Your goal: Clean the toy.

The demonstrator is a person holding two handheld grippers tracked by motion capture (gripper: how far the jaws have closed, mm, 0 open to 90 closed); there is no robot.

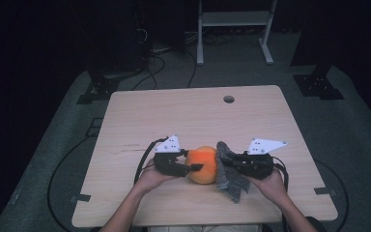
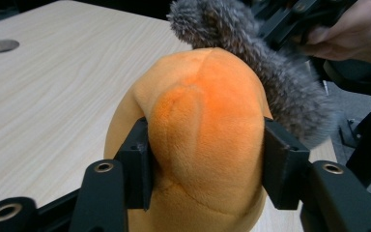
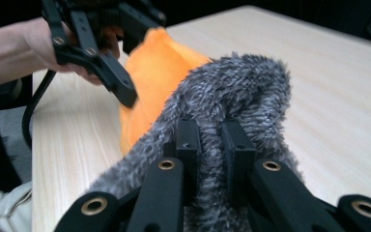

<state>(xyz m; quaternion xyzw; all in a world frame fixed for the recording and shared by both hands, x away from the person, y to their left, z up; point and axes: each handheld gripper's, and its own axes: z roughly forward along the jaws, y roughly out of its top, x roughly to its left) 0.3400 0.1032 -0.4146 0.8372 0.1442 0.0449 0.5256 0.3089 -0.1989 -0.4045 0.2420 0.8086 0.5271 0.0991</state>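
While one orange plush toy [image 1: 203, 165] is clamped by the left gripper [image 1: 196, 167], one grey furry cloth [image 1: 228, 170] is pinched by the right gripper [image 1: 226, 166].

One toy, one cloth, two grippers and two hands are counted on a single wooden table [image 1: 193, 116], whose top is pierced by one round hole [image 1: 229, 99] near the far edge. In the left gripper view the toy [image 2: 205, 135] is seen squeezed between the two black jaws, one pressed into each flank, with the cloth [image 2: 261, 63] draped against its far side. In the right gripper view the jaws are brought nearly together on a fold of the cloth [image 3: 232, 96], and the toy [image 3: 157, 77] is seen just behind it. Toy and cloth are touching, near the front edge of the table at its middle.
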